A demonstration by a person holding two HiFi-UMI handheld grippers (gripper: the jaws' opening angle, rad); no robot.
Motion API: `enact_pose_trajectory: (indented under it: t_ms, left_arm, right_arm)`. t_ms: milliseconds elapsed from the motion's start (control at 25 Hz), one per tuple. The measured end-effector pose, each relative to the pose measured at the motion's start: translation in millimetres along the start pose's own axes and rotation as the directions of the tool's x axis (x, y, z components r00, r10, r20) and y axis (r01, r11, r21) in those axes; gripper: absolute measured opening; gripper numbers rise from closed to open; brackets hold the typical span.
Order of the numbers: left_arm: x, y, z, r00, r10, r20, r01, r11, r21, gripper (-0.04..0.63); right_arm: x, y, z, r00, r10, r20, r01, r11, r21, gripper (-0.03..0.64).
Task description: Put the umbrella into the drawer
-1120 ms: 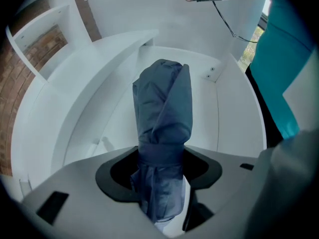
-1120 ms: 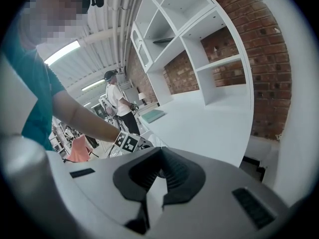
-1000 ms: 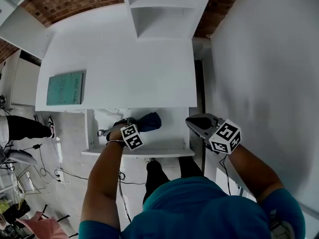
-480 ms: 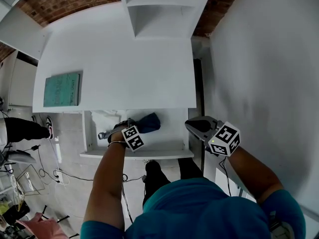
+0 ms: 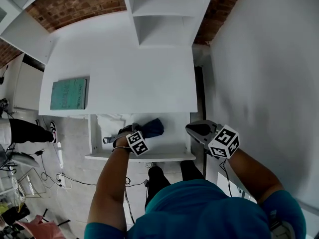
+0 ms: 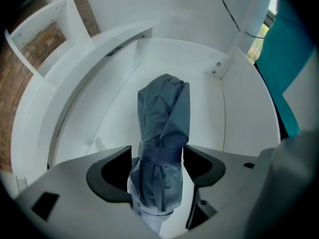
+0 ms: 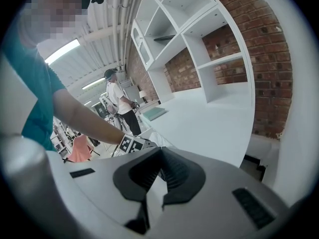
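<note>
The folded dark blue umbrella (image 5: 151, 128) lies in the open white drawer (image 5: 139, 157) under the desk top. In the left gripper view the umbrella (image 6: 164, 123) runs lengthwise on the drawer floor, its strapped end between the jaws. My left gripper (image 5: 124, 132) points steeply down into the drawer; its jaws (image 6: 157, 166) are opening and stand wide on either side of the umbrella, their pads barely off the cloth. My right gripper (image 5: 192, 128) hovers to the right of the drawer, shut with nothing in it (image 7: 160, 151).
A green book (image 5: 69, 94) lies on the white desk top (image 5: 119, 73) at the left. A white shelf unit (image 5: 164, 14) stands at the back against brick. A white wall (image 5: 259, 73) fills the right. Another person (image 7: 119, 106) stands beyond the desk.
The left gripper and umbrella have stayed in the drawer. The right gripper has not moved. Only the head view has shifted slightly.
</note>
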State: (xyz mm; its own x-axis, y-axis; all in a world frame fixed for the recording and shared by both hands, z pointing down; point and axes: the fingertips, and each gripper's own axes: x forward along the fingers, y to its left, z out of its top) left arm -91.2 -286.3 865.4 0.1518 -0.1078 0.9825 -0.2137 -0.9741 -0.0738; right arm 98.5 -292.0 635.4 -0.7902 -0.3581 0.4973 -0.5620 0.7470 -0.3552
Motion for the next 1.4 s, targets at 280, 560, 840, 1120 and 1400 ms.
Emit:
enact_pose_trajectory:
  t_ms: [280,560,840,1120,1400]
  left_arm:
    - [-52,9,15,0.988,0.067,0.14,-0.054,0.994,-0.095,0.31]
    - [-134,23,23,0.931,0.192,0.309,-0.125,0.967,-0.223,0.31]
    - [-251,32,32,0.735,0.363,0.573,-0.102,0.894,-0.435,0.307]
    - [-348,24,8,0.498,0.524,0.69,0.028,0.786,-0.617,0.246]
    - [-393,22,-17,0.333,0.625,0.706,0.191,0.689,-0.7,0.153]
  right_arm:
    - [-1,13,24,1.0,0.001,0.02,0.0,0.999,-0.04,0.023]
    - [-2,22,52,0.999,-0.001,0.04,0.004,0.997,-0.079,0.023]
    - [-5,33,90,0.997,0.02,0.079,-0.009,0.991,-0.136,0.023]
    - [-10,53,127,0.991,0.054,0.12,-0.03,0.981,-0.192,0.023]
    - [-22,66,154,0.985,0.087,0.149,-0.051,0.971,-0.232,0.023]
